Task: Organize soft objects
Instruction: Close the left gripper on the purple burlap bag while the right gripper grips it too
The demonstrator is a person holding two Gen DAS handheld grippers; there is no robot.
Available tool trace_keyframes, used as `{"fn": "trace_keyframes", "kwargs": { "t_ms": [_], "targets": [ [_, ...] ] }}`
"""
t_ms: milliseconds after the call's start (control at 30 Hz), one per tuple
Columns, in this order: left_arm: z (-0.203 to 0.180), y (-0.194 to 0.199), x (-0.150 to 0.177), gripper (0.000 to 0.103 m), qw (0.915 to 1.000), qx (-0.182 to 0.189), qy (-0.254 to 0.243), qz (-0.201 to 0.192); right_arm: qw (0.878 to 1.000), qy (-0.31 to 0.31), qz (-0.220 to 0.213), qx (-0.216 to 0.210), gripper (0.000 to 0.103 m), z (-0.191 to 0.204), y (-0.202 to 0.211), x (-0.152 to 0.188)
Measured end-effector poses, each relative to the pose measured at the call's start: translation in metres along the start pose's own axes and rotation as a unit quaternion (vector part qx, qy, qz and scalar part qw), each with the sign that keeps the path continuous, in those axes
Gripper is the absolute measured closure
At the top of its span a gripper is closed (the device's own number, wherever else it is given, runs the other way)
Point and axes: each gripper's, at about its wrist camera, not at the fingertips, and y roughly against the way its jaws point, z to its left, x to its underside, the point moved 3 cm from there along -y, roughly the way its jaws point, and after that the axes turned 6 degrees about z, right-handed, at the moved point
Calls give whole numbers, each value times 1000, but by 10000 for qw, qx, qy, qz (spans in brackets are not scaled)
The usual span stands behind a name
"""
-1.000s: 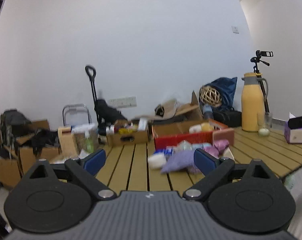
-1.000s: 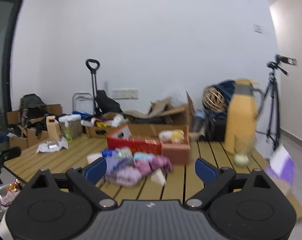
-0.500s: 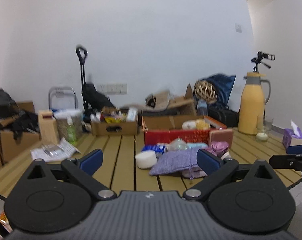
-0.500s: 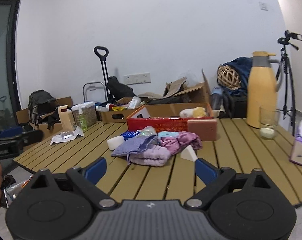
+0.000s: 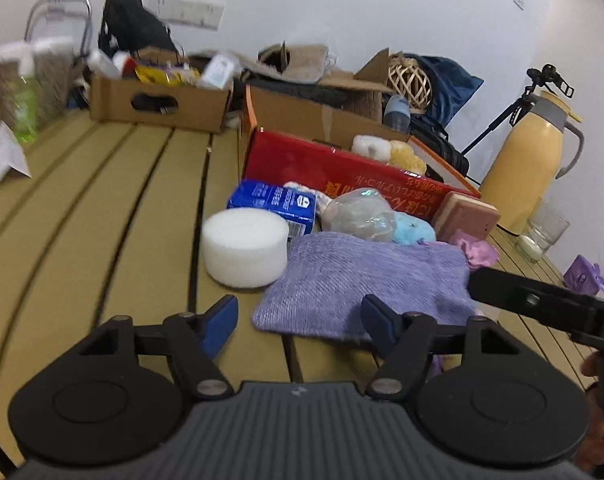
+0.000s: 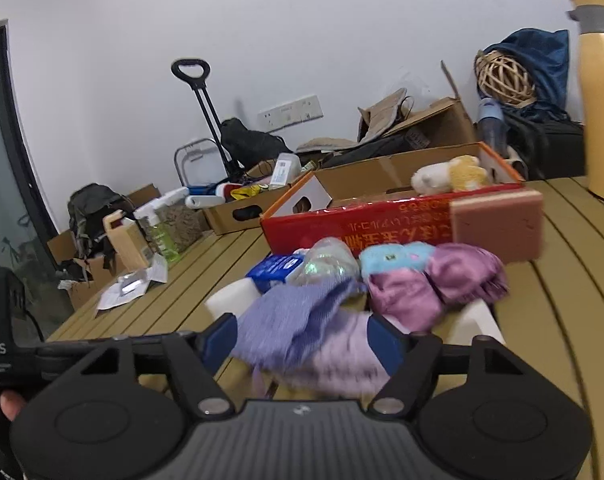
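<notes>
A purple knitted cloth (image 5: 366,284) lay on the slatted wooden table (image 5: 102,208), beside a white foam disc (image 5: 244,246) and before a red cardboard box (image 5: 342,172); the left gripper (image 5: 298,318), jaws just narrowed yet parted, grasped nothing; the right gripper (image 6: 302,342) likewise straddled the cloth's blurred folds unclenched.

Slatted table (image 5: 102,208) showing matt wood-look boards. Purple cloth (image 5: 366,276) lying nubby, woven. White foam disc (image 5: 244,246) looking porous, matt. Far red box (image 5: 322,164) gleaming glossy over plain cardboard. Crumpled clear plastic wrap (image 5: 360,212) catching light. Grippers' blue pads (image 5: 222,320) appearing smooth, rubbery, on matt black plastic.
</notes>
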Motion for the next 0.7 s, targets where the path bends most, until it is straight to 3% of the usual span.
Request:
{"fn": "trace_keyframes", "kwargs": {
  "t_ms": [167, 200, 267, 300, 333, 400, 500, 700],
  "targets": [
    [4, -19, -4, 43, 9979, 536, 332, 151, 9997, -132, 177, -69, 42, -6, -39, -7],
    [6, -20, -4, 56, 9966, 670, 439, 191, 9996, -203, 179, -89, 50, -8, -43, -5],
    [7, -22, -3, 64, 9962, 641, 541, 223, 9992, -355, 155, -134, 66, -14, -48, -2],
    [6, -21, -3, 75, 9971, 542, 492, 192, 9990, -392, 174, -138, 73, -15, -50, -1],
    [4, -19, -3, 94, 9975, 517, 444, 171, 9989, -393, 173, -193, 78, -15, -49, -1],
    [2, -16, -2, 94, 9958, 694, 554, 234, 9995, -239, 152, -161, 84, -11, -47, -1],
    [-5, -2, -2, 94, 9963, 641, 547, 145, 10000, 11, 21, -69, 90, -1, -36, -4],
    [-39, 68, 9, 95, 9968, 570, 279, -487, 9992, 218, -251, -237, 90, 13, 18, -6]
  ]
}}
